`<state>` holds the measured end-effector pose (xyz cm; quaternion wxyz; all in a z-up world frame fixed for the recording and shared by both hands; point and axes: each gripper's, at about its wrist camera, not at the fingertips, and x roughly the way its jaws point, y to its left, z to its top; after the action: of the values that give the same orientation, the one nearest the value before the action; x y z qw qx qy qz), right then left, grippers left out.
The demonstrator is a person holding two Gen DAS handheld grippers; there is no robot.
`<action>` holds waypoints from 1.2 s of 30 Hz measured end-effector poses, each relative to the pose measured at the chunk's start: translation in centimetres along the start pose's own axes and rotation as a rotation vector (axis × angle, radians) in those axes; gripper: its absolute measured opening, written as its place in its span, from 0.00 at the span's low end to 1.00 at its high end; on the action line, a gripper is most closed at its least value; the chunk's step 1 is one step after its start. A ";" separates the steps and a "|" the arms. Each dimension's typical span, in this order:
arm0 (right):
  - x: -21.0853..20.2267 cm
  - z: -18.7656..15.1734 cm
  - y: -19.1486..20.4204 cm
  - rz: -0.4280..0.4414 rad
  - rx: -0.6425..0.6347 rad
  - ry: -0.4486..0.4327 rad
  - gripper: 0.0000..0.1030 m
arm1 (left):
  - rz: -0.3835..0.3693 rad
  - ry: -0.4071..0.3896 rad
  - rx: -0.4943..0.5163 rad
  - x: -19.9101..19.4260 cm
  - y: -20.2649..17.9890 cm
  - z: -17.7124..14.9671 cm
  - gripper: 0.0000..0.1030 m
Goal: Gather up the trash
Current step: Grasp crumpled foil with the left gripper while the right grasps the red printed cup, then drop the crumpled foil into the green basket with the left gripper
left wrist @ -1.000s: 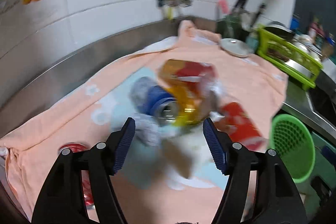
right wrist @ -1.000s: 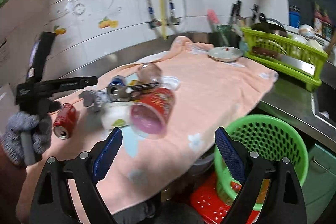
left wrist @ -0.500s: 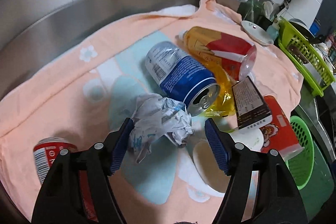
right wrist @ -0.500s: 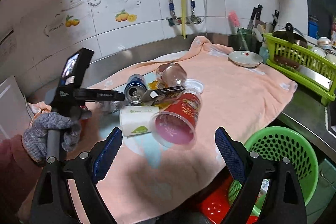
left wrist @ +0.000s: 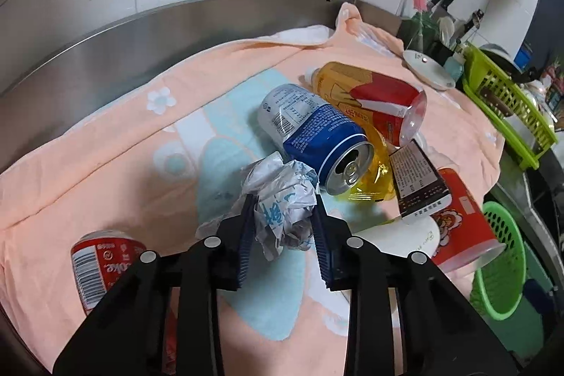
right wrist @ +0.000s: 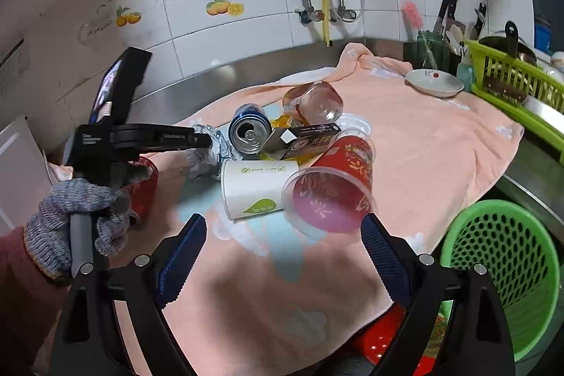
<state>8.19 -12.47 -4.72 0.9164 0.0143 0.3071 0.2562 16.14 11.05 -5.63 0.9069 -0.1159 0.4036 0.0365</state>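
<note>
A crumpled white-and-blue paper wad point(left wrist: 282, 217) lies on the peach towel point(left wrist: 116, 150), and my left gripper point(left wrist: 283, 203) is closing its jaws on it, both pads pressing its sides. From the right wrist view that left gripper point(right wrist: 208, 140) reaches into the wad point(right wrist: 202, 159). Just behind it lie a blue can point(left wrist: 313, 136), a yellow-red bottle point(left wrist: 370, 97), a black box point(left wrist: 419, 178), a white paper cup point(right wrist: 253, 185) and a red cup point(right wrist: 335, 189). A red cola can point(left wrist: 102, 259) lies to the left. My right gripper point(right wrist: 283, 228) hangs open just short of the red cup.
A green mesh basket point(right wrist: 507, 270) stands below the counter's right edge. A green dish rack point(right wrist: 514, 83), a saucer point(right wrist: 433, 81) and a knife holder point(right wrist: 447, 37) stand at the back right. A gloved hand point(right wrist: 77, 210) holds the left gripper's handle.
The left gripper has moved down to the paper wad and shut its jaws on it. The right gripper has drifted closer to the cups, still wide open.
</note>
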 end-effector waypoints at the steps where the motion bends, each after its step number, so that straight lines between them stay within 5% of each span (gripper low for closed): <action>1: 0.2 -0.1 0.0 -0.009 0.003 -0.002 0.84 | -0.005 -0.004 -0.005 -0.3 0.1 0.0 0.29; 8: 1.7 0.4 -1.8 -0.066 0.115 -0.006 0.84 | -0.038 -0.034 0.000 -2.2 0.6 -0.4 0.27; 13: 2.4 3.2 -3.4 -0.024 0.167 0.023 0.84 | -0.061 -0.054 0.006 -3.4 0.8 -0.6 0.27; 24: 11.1 8.3 -9.5 0.079 0.397 0.358 0.73 | -0.106 -0.078 0.012 -5.0 1.1 -0.9 0.26; 36: 14.7 5.7 -11.4 0.180 0.564 0.469 0.67 | -0.139 -0.107 0.043 -6.8 0.3 -0.9 0.26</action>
<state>26.65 -14.57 -10.37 0.7552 0.2338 0.5646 0.2372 10.86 11.32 -1.24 0.9298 -0.1220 0.3460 -0.0289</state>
